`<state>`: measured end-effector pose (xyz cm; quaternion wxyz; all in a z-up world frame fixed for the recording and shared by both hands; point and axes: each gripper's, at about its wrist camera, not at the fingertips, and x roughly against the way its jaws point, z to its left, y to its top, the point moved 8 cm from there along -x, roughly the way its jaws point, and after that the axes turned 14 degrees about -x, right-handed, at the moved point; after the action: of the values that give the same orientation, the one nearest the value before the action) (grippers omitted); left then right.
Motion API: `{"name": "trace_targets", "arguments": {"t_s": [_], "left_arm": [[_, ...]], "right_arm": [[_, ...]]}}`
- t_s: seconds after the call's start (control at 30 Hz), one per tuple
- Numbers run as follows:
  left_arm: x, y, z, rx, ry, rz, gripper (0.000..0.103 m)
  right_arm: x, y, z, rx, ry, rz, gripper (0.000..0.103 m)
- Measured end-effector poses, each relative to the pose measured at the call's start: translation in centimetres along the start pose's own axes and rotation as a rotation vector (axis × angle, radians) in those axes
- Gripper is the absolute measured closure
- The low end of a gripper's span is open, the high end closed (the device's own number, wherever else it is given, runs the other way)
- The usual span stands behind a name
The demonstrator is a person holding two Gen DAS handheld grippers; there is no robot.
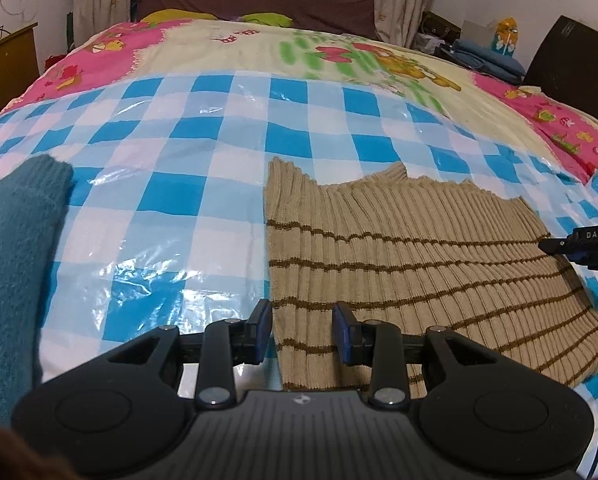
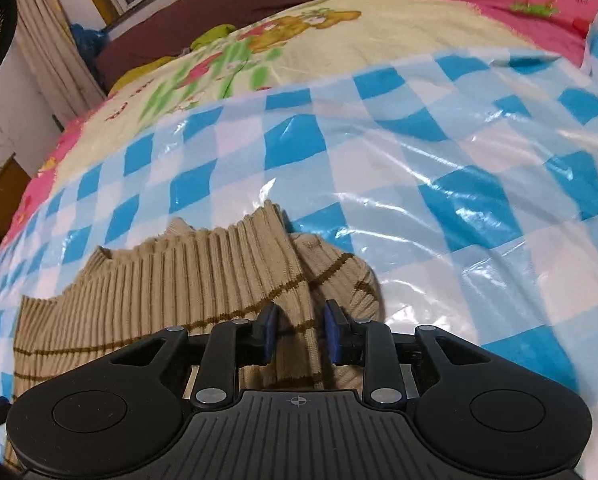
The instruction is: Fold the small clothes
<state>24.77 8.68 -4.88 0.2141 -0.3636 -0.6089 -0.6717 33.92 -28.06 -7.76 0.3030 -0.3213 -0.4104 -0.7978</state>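
A beige ribbed sweater with brown stripes (image 1: 399,248) lies flat on a blue-and-white checked plastic sheet (image 1: 179,168) spread over a bed. My left gripper (image 1: 302,326) stands open over the sweater's near left edge, and the fabric lies flat beneath the gap. In the left wrist view my right gripper (image 1: 579,246) enters at the sweater's right side. In the right wrist view my right gripper (image 2: 299,328) is open just above the sweater (image 2: 159,280), with a ridge of knit running between its fingers and a folded-in sleeve (image 2: 339,276) just ahead. The pads do not press on the cloth.
A teal knitted garment (image 1: 15,260) lies on the sheet at the left. Beyond the sheet is a cartoon-print quilt (image 1: 339,56). A wooden cabinet (image 1: 7,64) stands at the far left, and folded blue clothes (image 1: 487,58) sit at the far right.
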Motion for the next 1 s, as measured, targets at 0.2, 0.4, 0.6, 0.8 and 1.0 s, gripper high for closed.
{"name": "trace_targets", "arguments": {"t_s": [0.2,0.4,0.6,0.8,1.0], "left_arm": [[-0.2,0.4,0.1,0.017,-0.012,-0.012,0.065],[-0.4,1.2,-0.5,0.024,-0.03,-0.039,0.064],[-2.7,0.7,-0.5,0.002,0.014,0.004,0.058],[-3.2,0.0,-0.3,-0.017,0.029,0.033,0.056],[-2.6,0.1,-0.5,-0.026,0.015,0.024,0.056]], "right_arm": [[1.7,0.3,1.1,0.039,0.058,-0.032,0.098],[3.9,2.9,-1.3,-0.066,0.061,-0.117,0.098],[1.5,2.4,-2.8,-0.092,-0.004,-0.091,0.098],[-0.2,1.7,-1.9,0.005,-0.076,-0.068,0.092],[5.9,0.4,-2.2,0.007,-0.006,-0.109,0.089]]}}
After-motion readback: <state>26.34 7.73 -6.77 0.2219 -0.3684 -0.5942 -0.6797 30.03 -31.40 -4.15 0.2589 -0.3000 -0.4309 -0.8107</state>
